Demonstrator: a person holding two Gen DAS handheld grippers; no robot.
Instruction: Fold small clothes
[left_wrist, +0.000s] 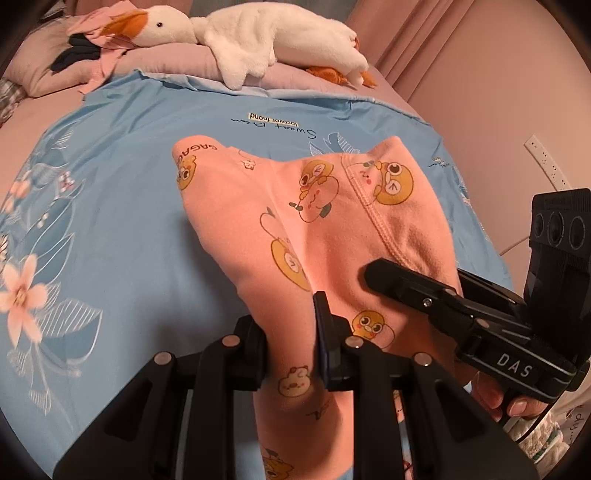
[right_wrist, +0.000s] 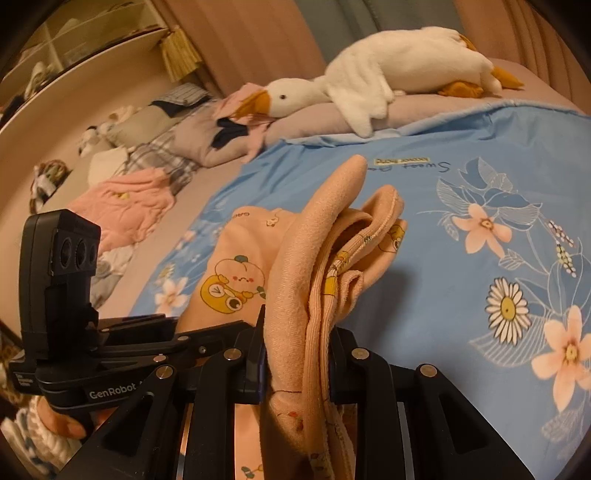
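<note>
Black jaws of the left gripper (left_wrist: 291, 347) are clamped on a fold of the small peach-pink cotton garment with yellow cartoon prints (left_wrist: 314, 221), and the cloth runs up and away from the pads, lifted above the bed with its far end drooping toward the light-blue floral bedsheet (left_wrist: 122, 184). Over on the right-wrist view, the right gripper (right_wrist: 295, 358) is pinching a bunched, ribbed edge of the same garment, several layers squeezed between its fingers, the fabric rising in a curled hump just ahead of the lens. Each gripper shows in the other's camera: "DAS" is printed on the right one's side as seen from the left, and "GenRobot" reads on the left one's body, with a person's fingers (left_wrist: 517, 404) wrapped under the handle. Printed letters "SAGA…" sit upside down on one corner of the garment. On the sheet, script reading roughly "Sweet Dream" appears inverted, with a small yellow label above it, too small to read surely. Farther out, a white plush goose with an orange beak (left_wrist: 258, 37) lies across mauve pillows (left_wrist: 184, 62), and a heap of pink and dark clothes (left_wrist: 92, 48) sits beside its head.
</note>
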